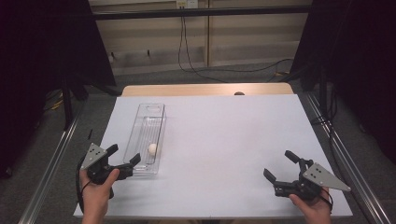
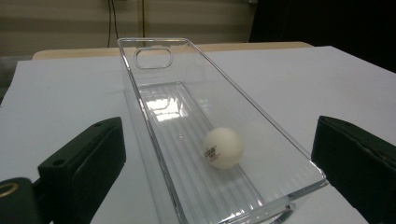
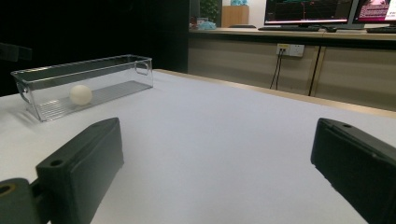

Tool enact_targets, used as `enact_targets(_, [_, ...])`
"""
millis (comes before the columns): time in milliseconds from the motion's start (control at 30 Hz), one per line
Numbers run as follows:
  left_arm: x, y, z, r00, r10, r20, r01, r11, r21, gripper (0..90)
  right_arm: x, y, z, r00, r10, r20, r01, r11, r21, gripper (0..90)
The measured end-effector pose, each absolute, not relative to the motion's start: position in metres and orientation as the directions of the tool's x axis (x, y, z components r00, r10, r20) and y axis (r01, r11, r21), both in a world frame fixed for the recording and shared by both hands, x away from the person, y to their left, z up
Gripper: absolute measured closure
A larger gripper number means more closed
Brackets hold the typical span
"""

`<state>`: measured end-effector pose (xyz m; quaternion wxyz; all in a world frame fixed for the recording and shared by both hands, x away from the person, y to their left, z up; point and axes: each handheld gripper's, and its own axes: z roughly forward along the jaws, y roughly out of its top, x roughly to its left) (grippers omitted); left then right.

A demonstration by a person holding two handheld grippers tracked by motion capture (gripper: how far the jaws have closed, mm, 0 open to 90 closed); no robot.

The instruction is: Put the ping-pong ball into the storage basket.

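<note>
A long clear plastic bin [image 1: 140, 126] lies on the white table, left of centre, its long axis running away from me. A white ping-pong ball [image 1: 152, 149] rests inside near its close end; it also shows as the ball [image 2: 223, 147] in the bin [image 2: 154, 60] and the ball [image 3: 81, 94] in the bin [image 3: 116, 65]. My left gripper [image 1: 124, 156] is open just before the bin's near end, jaws spread to either side of it, not touching. My right gripper [image 1: 281, 165] is open at the near right, over bare table, holding nothing.
The white sheet [image 1: 224, 135] covers the table; a wooden strip [image 1: 205, 89] shows at the far edge. Metal rails [image 1: 51, 158] run along both sides. Cables [image 1: 196, 65] lie on the floor beyond. A counter with monitors [image 3: 308, 14] stands far off.
</note>
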<state>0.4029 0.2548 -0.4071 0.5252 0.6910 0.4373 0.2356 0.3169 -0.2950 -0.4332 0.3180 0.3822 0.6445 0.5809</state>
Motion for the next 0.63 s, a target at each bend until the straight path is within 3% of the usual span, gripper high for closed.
enact_targets(633, [0.391,0.257,-0.413,0.515,0.845,-0.145,0.322,-0.034,0.946,3.2,0.317,-0.295,-0.434,-0.511,0.859,0.029,0.125,0.041,0.991,1.9])
